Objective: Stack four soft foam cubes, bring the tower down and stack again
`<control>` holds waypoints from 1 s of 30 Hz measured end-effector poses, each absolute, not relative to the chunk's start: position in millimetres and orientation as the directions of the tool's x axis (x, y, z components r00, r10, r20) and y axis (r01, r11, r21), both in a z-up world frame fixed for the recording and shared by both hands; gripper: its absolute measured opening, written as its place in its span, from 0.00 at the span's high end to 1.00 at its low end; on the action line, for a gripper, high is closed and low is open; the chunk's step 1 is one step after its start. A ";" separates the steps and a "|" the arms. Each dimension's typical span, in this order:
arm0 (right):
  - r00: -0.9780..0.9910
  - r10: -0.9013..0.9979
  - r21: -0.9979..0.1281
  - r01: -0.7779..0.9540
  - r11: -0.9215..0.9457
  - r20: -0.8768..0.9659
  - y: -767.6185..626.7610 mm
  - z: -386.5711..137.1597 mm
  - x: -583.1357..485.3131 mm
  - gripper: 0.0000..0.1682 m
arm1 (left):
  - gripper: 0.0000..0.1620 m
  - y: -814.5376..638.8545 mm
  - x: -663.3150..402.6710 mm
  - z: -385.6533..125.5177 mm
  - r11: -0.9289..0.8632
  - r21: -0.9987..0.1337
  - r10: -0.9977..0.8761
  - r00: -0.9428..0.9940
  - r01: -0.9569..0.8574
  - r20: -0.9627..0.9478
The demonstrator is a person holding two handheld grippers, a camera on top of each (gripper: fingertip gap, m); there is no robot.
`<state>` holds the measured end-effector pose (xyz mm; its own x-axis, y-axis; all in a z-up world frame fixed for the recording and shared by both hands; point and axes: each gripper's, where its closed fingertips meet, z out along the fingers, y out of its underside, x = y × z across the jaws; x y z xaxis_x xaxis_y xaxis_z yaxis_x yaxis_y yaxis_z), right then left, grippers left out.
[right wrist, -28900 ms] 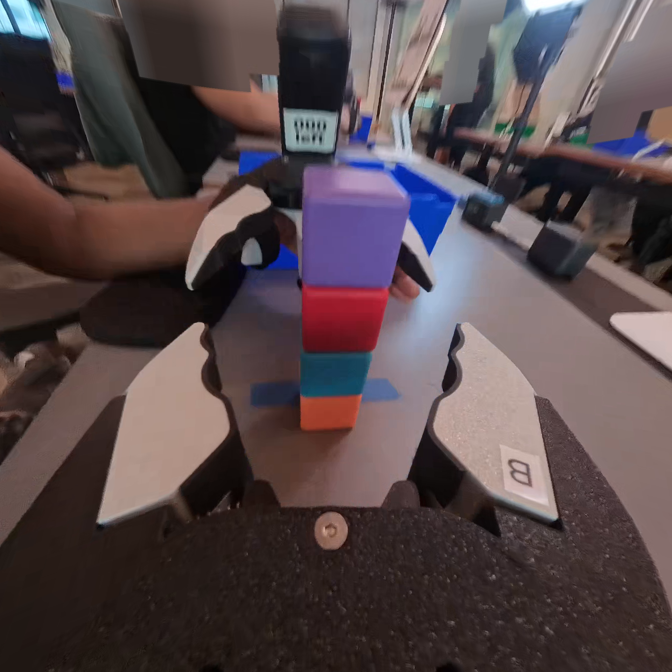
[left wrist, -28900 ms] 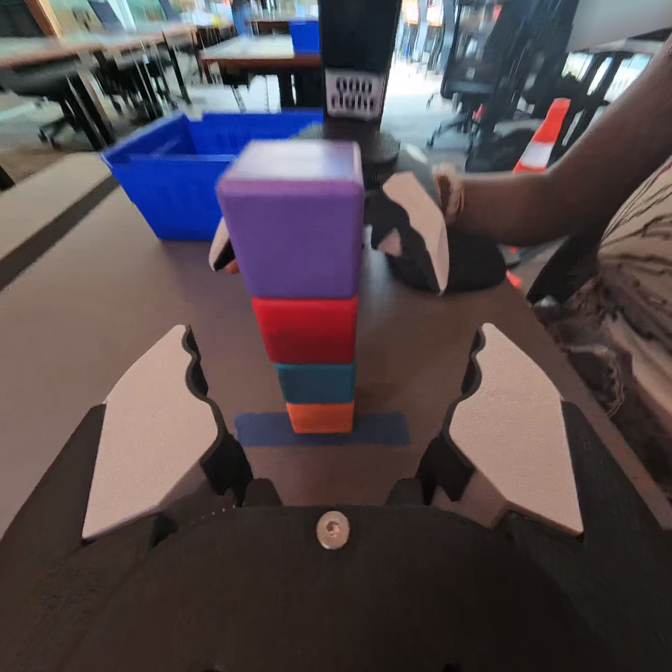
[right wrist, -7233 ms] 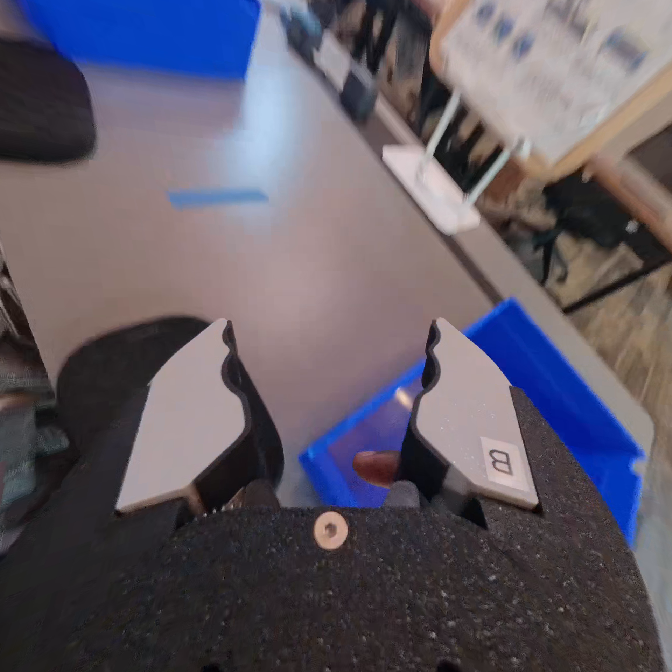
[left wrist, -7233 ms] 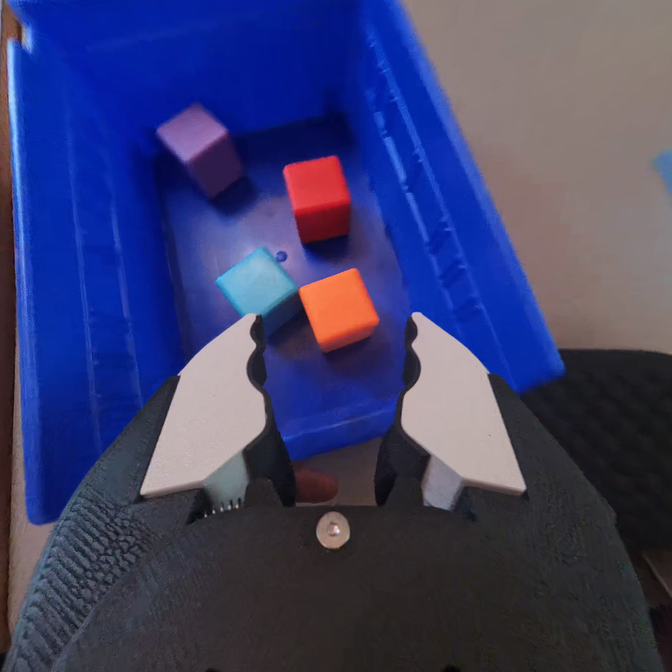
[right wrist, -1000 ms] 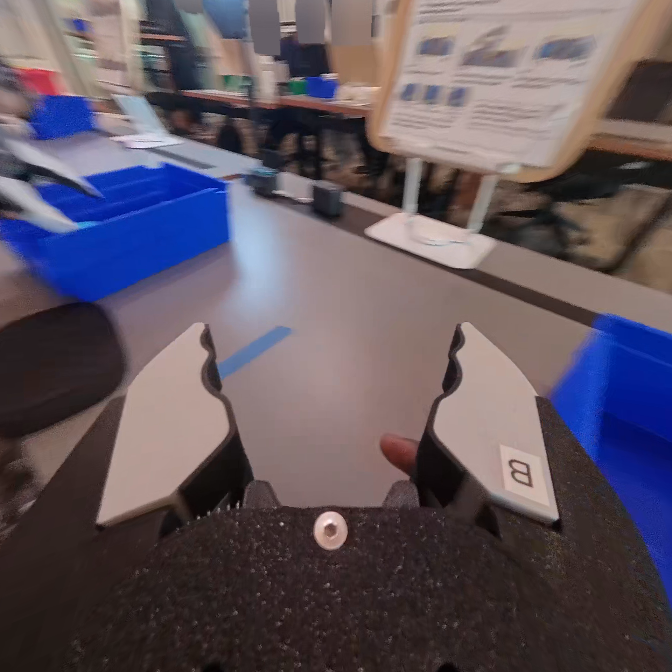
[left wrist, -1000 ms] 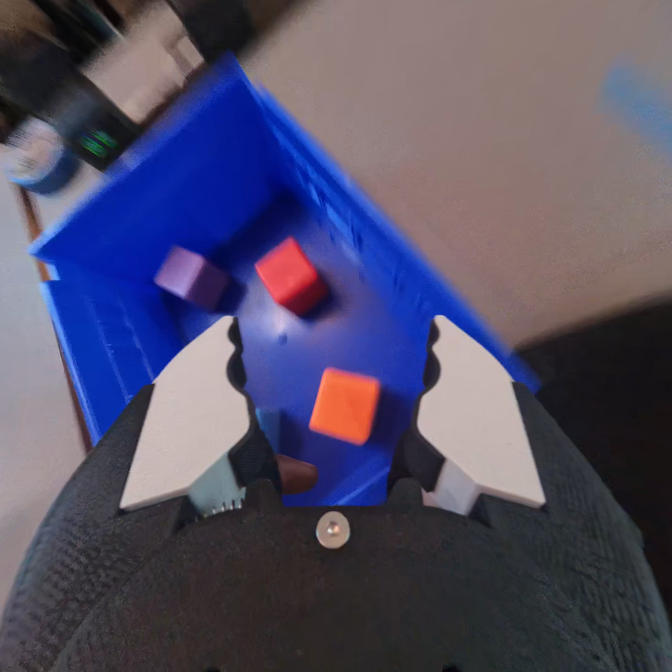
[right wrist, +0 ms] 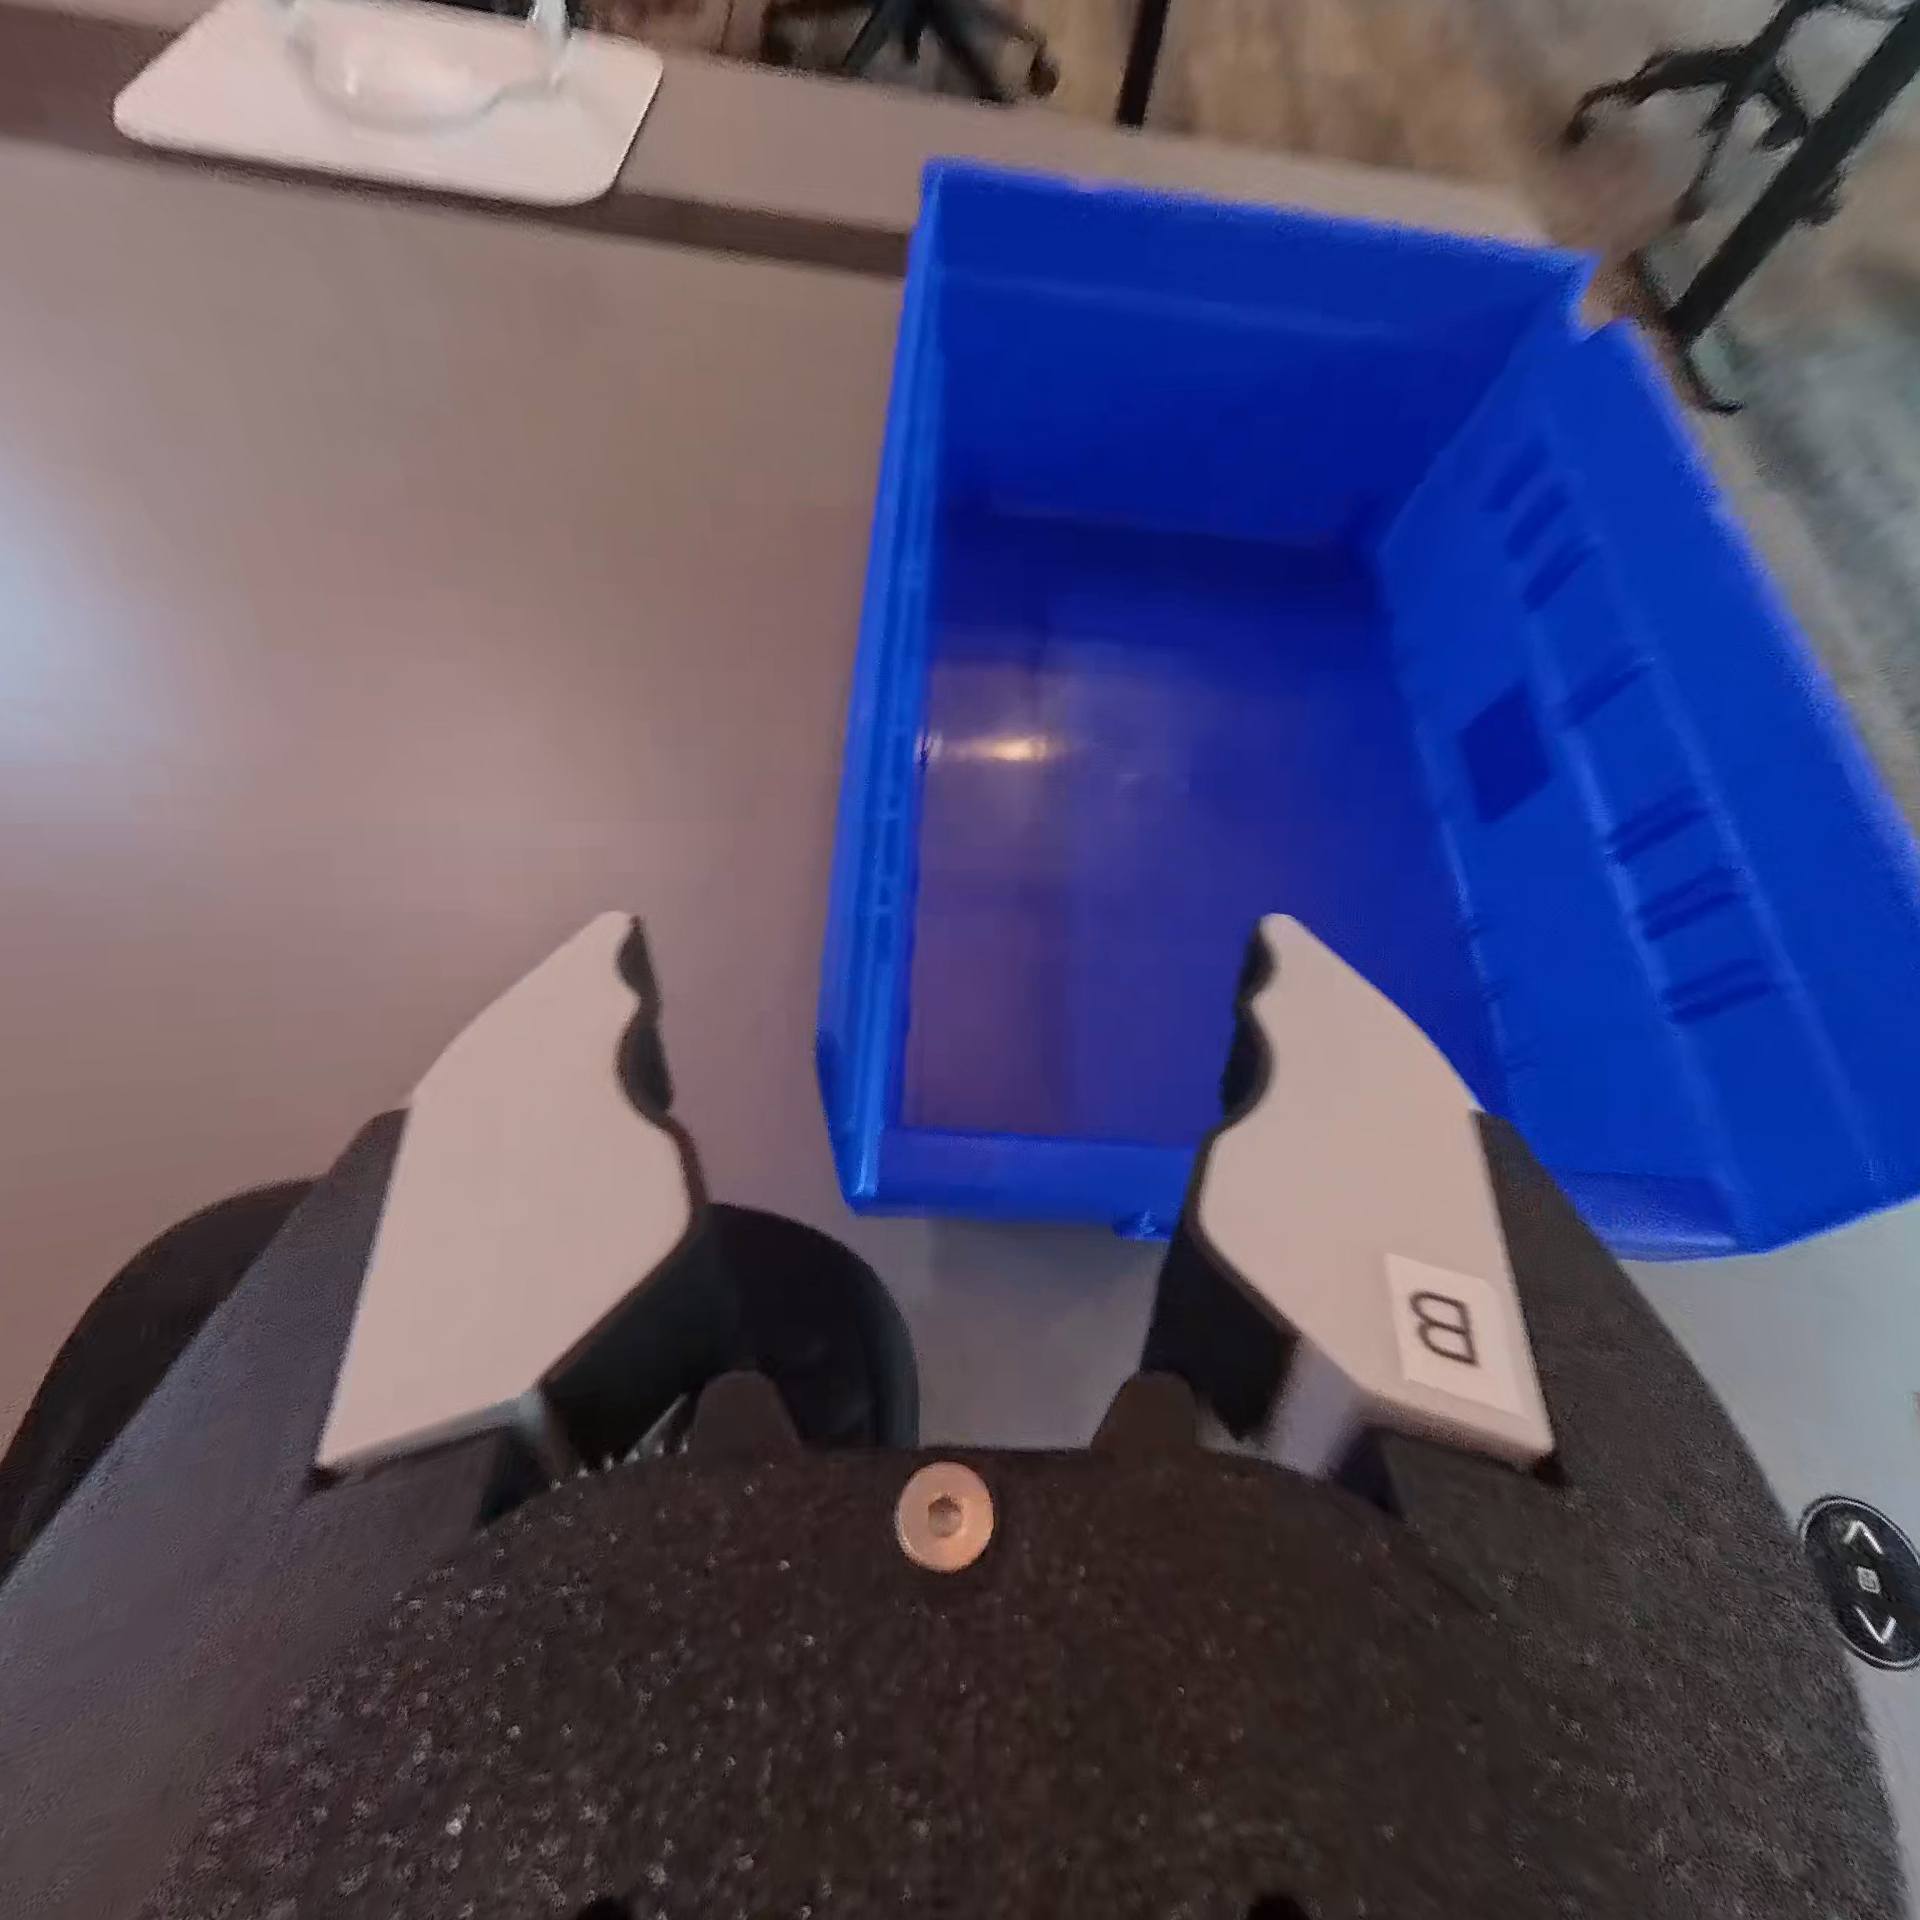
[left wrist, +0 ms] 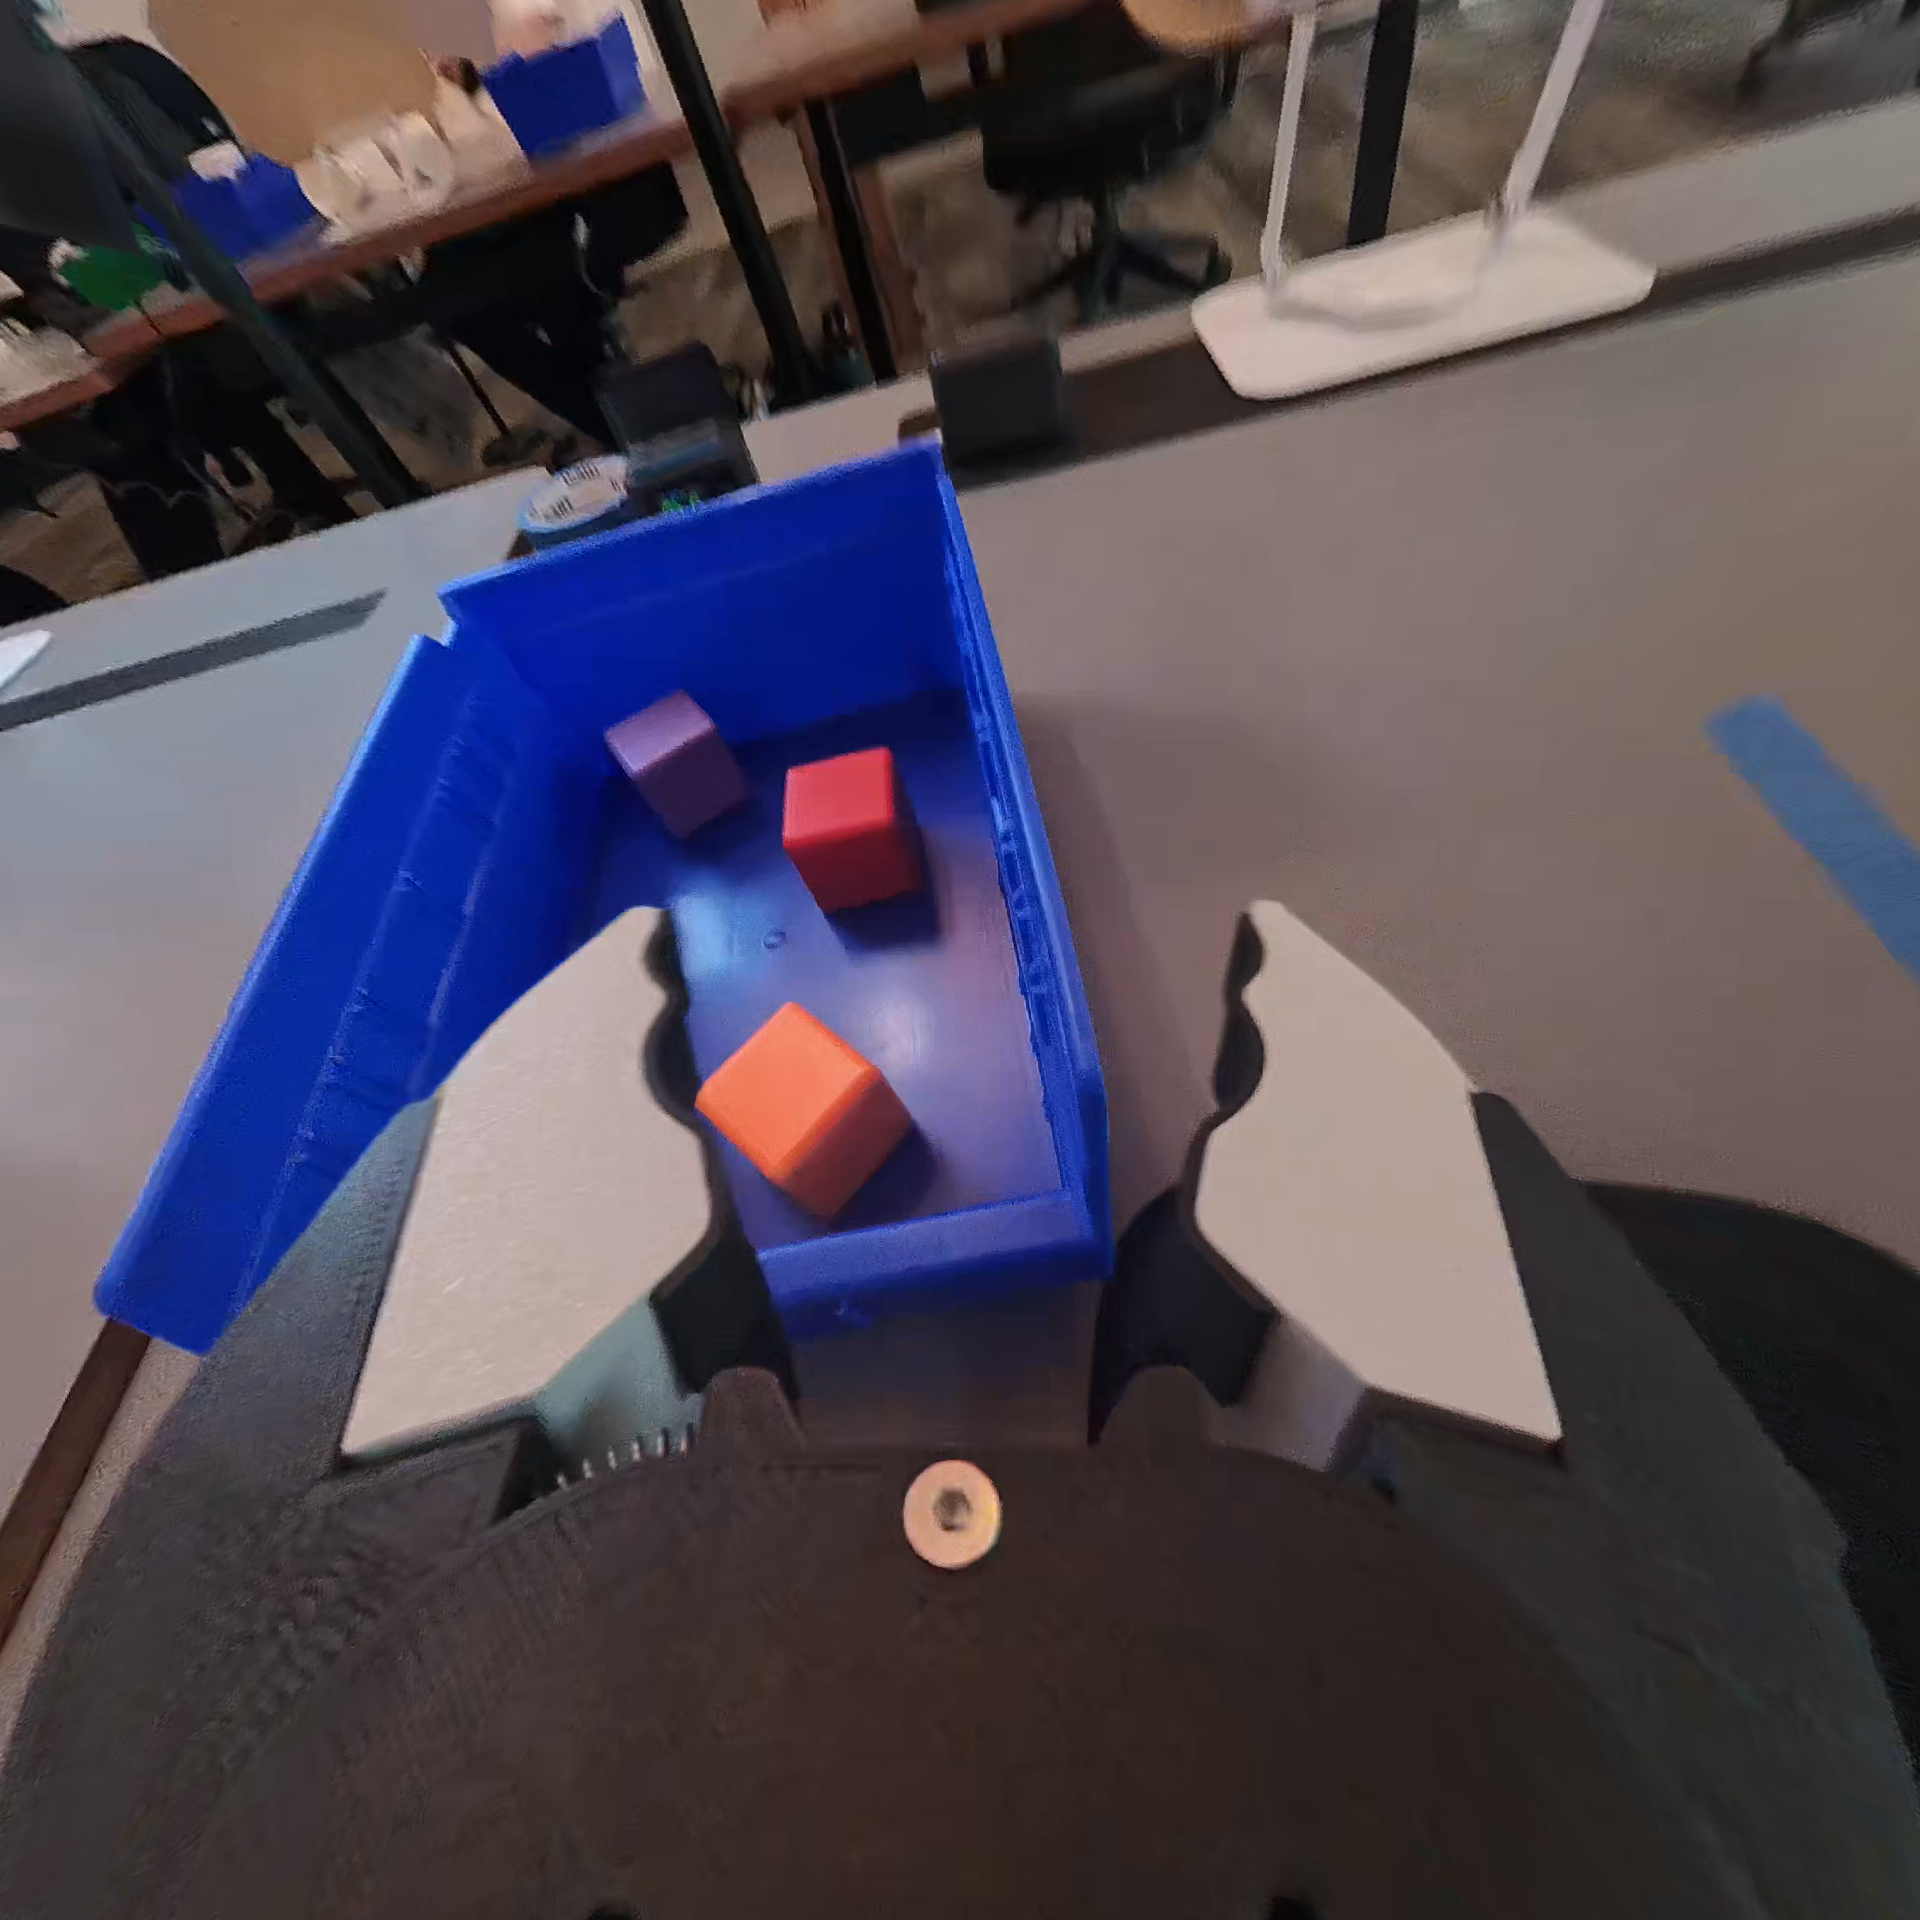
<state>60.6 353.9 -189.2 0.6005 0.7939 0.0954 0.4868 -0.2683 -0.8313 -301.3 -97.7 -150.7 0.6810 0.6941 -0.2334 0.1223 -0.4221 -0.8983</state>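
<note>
Left blue bin [left wrist: 436,935] holds the purple cube [left wrist: 673,758], red cube [left wrist: 847,826] and orange cube [left wrist: 800,1103], apart. Right blue bin [right wrist: 1662,727] lies bare. Left tool [left wrist: 951,925] and right tool [right wrist: 940,935] hang spread, gripping nothing, bare counter [left wrist: 1403,727] around.

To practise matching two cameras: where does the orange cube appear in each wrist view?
Left wrist view: the orange cube lies low centre, inside the blue bin, near its front wall.
Right wrist view: not in it; a second bin shows no cubes.
Shared landmark: the white stand base, top right in the left view, top left in the right.
</note>
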 end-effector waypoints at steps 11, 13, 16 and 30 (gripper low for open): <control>0.579 0.791 -0.798 0.564 -0.212 0.199 354.4 -209.3 48.3 0.99 | 0.93 -87.9 -312.3 -194.2 -0.508 -0.856 0.663 0.679 0.098 -0.316; 0.585 0.790 -0.806 0.549 -0.222 0.181 356.2 -209.2 46.2 0.99 | 0.94 -89.1 -313.1 -195.1 -0.510 -0.855 0.655 0.687 0.096 -0.314; 0.594 0.786 -0.814 0.535 -0.228 0.171 358.6 -209.7 42.0 0.99 | 0.97 -84.8 -312.5 -197.6 -0.492 -0.864 0.647 0.708 0.106 -0.282; 0.624 0.764 -0.840 0.494 -0.226 0.162 373.2 -209.8 31.5 0.99 | 0.97 -74.0 -320.4 -199.4 -0.470 -0.875 0.664 0.699 0.114 -0.265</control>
<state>31.5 373.2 -209.8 0.6245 0.7641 0.1619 0.4937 -0.2256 -0.8399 -320.4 -74.0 -199.4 0.6988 0.6643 -0.2653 0.1141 -0.4696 -0.8755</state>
